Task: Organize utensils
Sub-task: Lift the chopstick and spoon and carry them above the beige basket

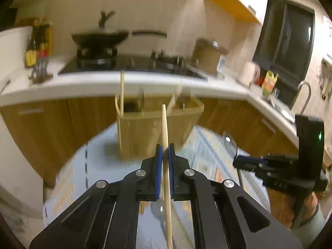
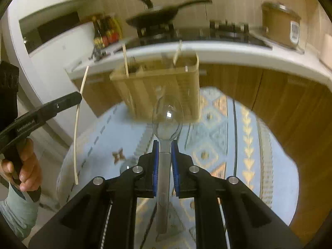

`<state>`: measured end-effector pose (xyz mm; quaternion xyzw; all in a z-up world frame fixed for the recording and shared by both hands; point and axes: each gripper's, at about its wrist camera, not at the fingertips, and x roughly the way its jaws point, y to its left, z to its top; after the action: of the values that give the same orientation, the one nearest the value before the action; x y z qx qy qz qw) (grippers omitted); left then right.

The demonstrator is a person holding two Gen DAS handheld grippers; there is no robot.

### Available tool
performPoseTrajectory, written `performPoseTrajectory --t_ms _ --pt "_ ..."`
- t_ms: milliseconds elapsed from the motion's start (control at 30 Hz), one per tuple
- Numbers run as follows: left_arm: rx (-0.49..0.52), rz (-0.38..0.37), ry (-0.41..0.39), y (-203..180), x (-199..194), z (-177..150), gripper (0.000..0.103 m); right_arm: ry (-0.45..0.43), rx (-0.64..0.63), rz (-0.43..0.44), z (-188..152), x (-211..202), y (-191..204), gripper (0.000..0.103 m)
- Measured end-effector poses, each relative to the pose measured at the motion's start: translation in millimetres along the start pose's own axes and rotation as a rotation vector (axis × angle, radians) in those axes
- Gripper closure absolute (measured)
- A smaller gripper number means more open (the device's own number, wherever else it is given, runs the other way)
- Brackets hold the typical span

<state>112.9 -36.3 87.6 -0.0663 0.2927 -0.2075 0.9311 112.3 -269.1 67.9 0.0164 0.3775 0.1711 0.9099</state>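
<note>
My left gripper point(image 1: 165, 148) is shut on a pale wooden chopstick point(image 1: 165, 128), whose tip points up toward the holder. In the right wrist view that chopstick point(image 2: 78, 122) hangs from the left gripper point(image 2: 77, 97) at the left. My right gripper point(image 2: 165, 144) is shut on the handle of a metal spoon point(image 2: 167, 116), bowl forward. In the left wrist view the spoon's bowl point(image 1: 229, 143) shows above the right gripper point(image 1: 238, 162). A wooden utensil holder point(image 1: 155, 124) point(image 2: 164, 87) stands ahead on the table, with chopsticks point(image 1: 122, 91) sticking out of its compartments.
A round table with a blue patterned cloth point(image 2: 217, 141) lies below. Behind runs a white counter point(image 1: 83, 83) with a hob, a black wok point(image 1: 99, 37), sauce bottles point(image 1: 38, 45), a brown cooker point(image 2: 280, 25) and a sink tap point(image 1: 305, 95). Wooden cabinets stand under it.
</note>
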Motion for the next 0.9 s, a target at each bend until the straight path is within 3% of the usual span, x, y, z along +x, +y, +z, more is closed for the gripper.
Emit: performPoseTrajectory --t_ms 400,600,900 --pt "-0.02 0.025 -0.347 -9.2 -23.0 63.8 0.099 -0.224 -0.065 -0.055 59.1 2.2 26.5 0.093" --pt "-0.036 0.048 -0.444 5.0 -9.8 88.3 0.099 -0.309 -0.088 -0.064 92.1 16.9 38.9 0.093" --pt "-0.05 0.103 -0.522 29.0 20.4 109.5 0.099 -0.442 -0.072 -0.071 136.6 39.8 42.1 0.093"
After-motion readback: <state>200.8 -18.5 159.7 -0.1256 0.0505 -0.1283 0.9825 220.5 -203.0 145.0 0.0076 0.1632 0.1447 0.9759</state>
